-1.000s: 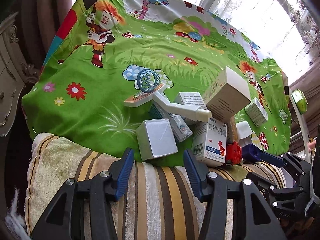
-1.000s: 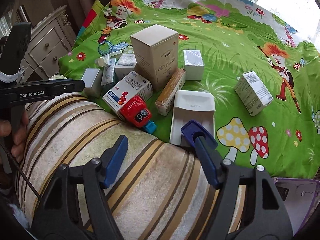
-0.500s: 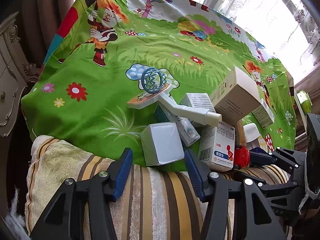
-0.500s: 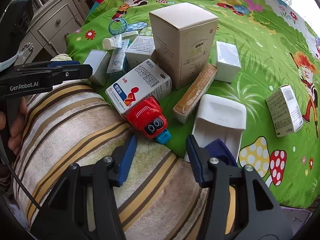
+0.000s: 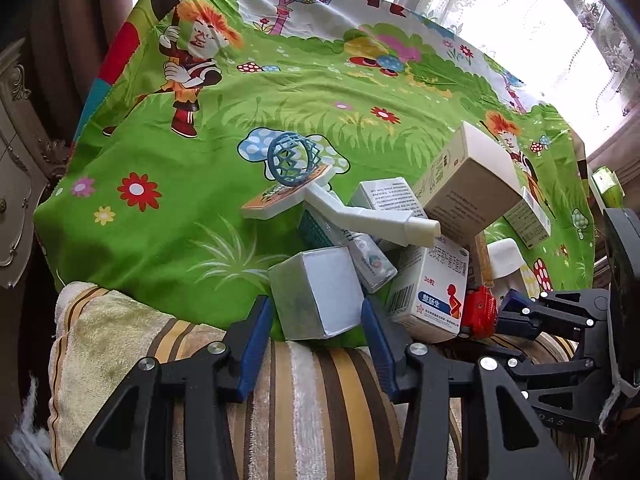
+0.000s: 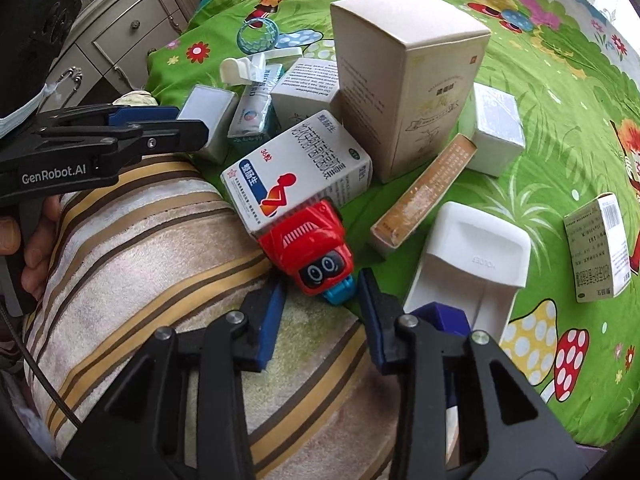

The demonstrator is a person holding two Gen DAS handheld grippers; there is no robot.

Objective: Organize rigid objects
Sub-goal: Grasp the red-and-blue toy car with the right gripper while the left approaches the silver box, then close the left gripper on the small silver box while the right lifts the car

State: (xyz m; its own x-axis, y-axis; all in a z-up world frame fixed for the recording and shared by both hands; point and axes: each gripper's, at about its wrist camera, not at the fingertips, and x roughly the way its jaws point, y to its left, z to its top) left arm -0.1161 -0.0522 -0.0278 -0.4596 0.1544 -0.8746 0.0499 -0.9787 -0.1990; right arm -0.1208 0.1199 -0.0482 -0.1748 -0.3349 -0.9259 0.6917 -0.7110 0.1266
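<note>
Silver-grey, the small foil box (image 5: 320,294) stands straight ahead of the left gripper (image 5: 316,320), whose jaws gape wide on either side of its near corners without touching, and the medicine carton (image 5: 430,288) crowds its right flank. From the right wrist, the red toy car (image 6: 308,246) lies nose-first between the open jaws of the right gripper (image 6: 320,300), its tail against that carton (image 6: 296,172), the white tray (image 6: 476,264) just beside.

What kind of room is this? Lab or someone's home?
Most likely a home, probably a bedroom: a children's cartoon bedsheet spread over a wide surface, a striped plush blanket at its near edge, an ornate carved dresser beside it, and lace curtains at a bright window.
</note>
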